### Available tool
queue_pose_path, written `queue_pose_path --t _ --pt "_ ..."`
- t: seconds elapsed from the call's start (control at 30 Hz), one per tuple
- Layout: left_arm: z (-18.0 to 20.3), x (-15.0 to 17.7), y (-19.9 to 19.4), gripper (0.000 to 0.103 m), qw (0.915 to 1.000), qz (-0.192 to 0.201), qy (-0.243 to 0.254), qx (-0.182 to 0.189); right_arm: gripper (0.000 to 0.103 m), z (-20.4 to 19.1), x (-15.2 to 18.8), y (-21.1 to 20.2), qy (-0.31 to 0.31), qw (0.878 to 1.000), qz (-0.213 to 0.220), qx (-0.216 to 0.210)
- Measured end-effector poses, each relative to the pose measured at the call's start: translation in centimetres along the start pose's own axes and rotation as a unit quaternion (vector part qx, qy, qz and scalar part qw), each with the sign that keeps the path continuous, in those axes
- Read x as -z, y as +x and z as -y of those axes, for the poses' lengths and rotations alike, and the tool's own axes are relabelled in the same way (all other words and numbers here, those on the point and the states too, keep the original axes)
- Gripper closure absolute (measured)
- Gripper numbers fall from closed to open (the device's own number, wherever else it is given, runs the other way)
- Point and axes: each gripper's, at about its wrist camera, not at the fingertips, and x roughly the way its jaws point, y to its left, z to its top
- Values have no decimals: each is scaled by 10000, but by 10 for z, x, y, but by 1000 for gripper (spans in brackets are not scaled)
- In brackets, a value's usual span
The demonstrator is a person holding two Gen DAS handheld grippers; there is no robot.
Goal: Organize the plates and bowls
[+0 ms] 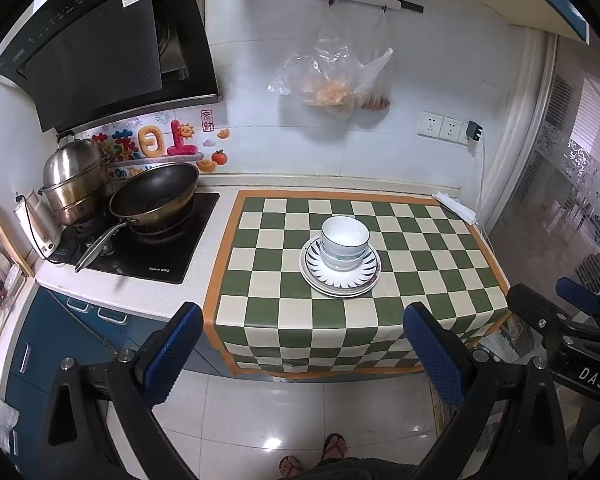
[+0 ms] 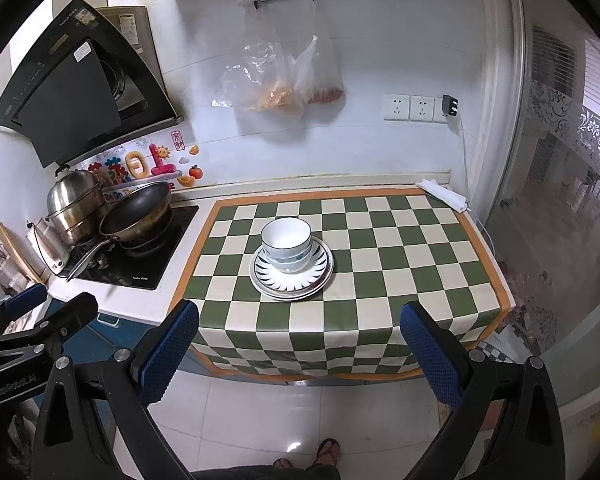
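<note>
White bowls [image 1: 345, 242] [image 2: 286, 243] sit nested on a stack of white plates [image 1: 340, 276] [image 2: 292, 274] with a dark leaf-pattern rim, in the middle of the green-and-cream checked cloth [image 1: 420, 264] [image 2: 400, 260]. My left gripper [image 1: 304, 320] stands open, held back over the floor in front of the counter, with nothing between its blue pads. My right gripper [image 2: 300, 320] is open too, equally far back and empty. In the left wrist view the right gripper [image 1: 572, 308] shows at the right edge; in the right wrist view the left gripper [image 2: 40, 308] shows at the left edge.
A black cooktop [image 1: 148, 248] [image 2: 140, 260] left of the cloth holds a wok [image 1: 156, 196] [image 2: 138, 212] and a steel steamer pot [image 1: 76, 180] [image 2: 76, 204]. Plastic bags [image 1: 340, 80] [image 2: 284, 84] hang on the wall. A folded white cloth [image 1: 456, 208] [image 2: 444, 196] lies at the back right. A person's sandalled feet [image 1: 332, 448] stand on floor tiles.
</note>
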Motion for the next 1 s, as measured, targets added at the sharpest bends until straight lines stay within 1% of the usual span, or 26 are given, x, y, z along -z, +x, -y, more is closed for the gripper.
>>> queue_pose_path --t 1.0 --pt "-1 -3 2 0 9999 -60 -56 67 0 2 -2 8 9 10000 -38 65"
